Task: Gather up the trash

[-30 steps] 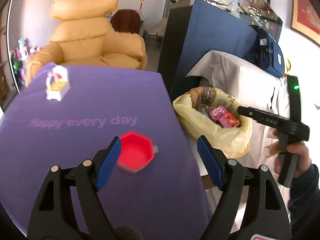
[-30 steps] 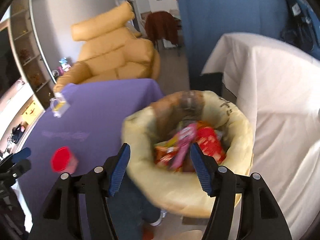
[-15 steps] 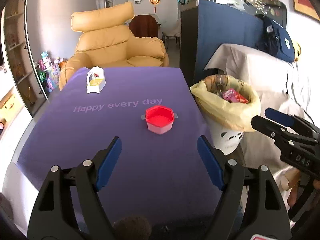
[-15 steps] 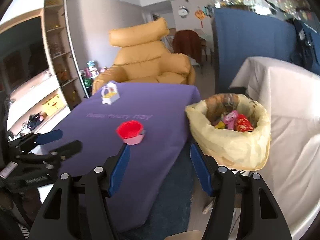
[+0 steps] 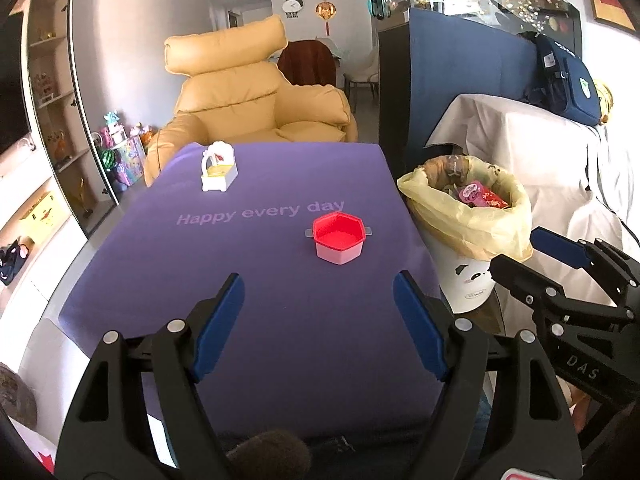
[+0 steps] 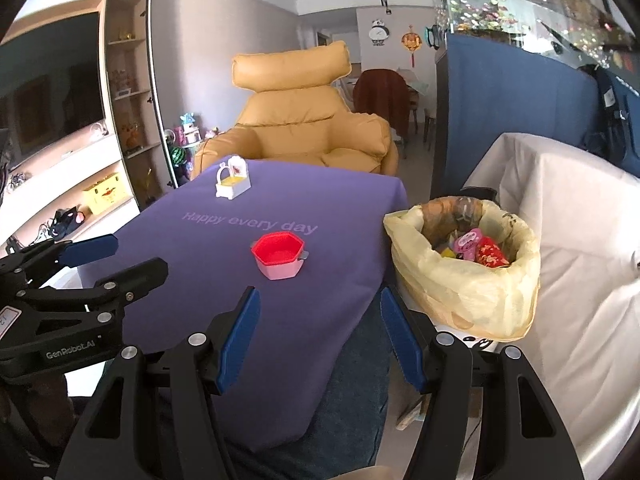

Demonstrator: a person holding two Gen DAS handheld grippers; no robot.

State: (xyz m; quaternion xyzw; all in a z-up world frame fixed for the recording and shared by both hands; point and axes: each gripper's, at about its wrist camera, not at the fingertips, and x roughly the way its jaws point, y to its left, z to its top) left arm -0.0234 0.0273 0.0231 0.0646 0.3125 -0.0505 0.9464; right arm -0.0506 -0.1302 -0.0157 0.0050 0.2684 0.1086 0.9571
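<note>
1. Three pieces of writing can be read: "Happy every day" printed in pale lilac across the purple tablecloth (image 5: 280,320), "GenRobot.AI" on the black body of the left gripper (image 6: 100,258) as the right wrist view shows it, and "DAS" on the body of the right gripper (image 5: 560,258) as the left wrist view shows it.
2. Two grippers are in view, each with two black plastic fingers faced with ribbed blue pads. Both stand wide apart with nothing between the pads, held low over the near edge of the table.
3. Two things sit on the cloth. One red bowl (image 5: 339,237), hexagonal, with a pink underside and small grey tabs on two sides, lies toward the right edge, just below the end of the printed words. One small white toy basket (image 5: 218,172) with an arched handle and yellow inside stands near the far left corner.
4. One trash bin (image 5: 466,280), white and round with a panda face printed on it, stands on the floor just beside the table's right edge. A thin, crinkled yellow bag (image 6: 472,296) lines it and folds over the rim.
5. The trash lies inside that bag: glossy wrappers, one pink wrapper (image 6: 466,242) and one red wrapper (image 6: 490,254) on top, with others beneath too bunched to count.
6. One tan leather armchair (image 5: 256,96) stands beyond the far edge.
</note>
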